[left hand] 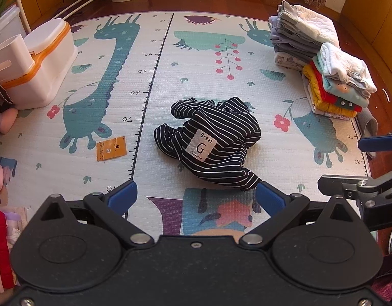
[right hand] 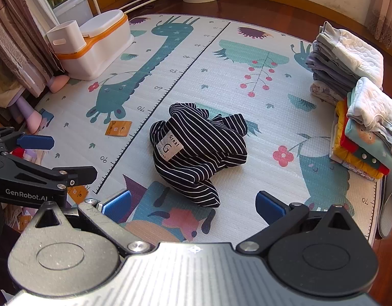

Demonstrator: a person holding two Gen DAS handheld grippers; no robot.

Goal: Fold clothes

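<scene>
Two folded stacks [left hand: 323,58] sit at the mat's [left hand: 150,51] right edge. A crumpled striped garment [left hand: 211,140] lies mid-mat, unfolded. Left tongs [left hand: 196,199] and right tongs [right hand: 193,204] hover spread, empty.

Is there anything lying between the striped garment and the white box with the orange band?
Yes: a small orange packet lies on the play mat between the striped garment and the white box; both views show it.

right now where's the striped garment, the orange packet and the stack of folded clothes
striped garment [left hand: 216,137], left wrist view, on its white label
orange packet [left hand: 111,148], left wrist view, middle of its face
stack of folded clothes [right hand: 359,150], right wrist view, on the yellow layer
</scene>
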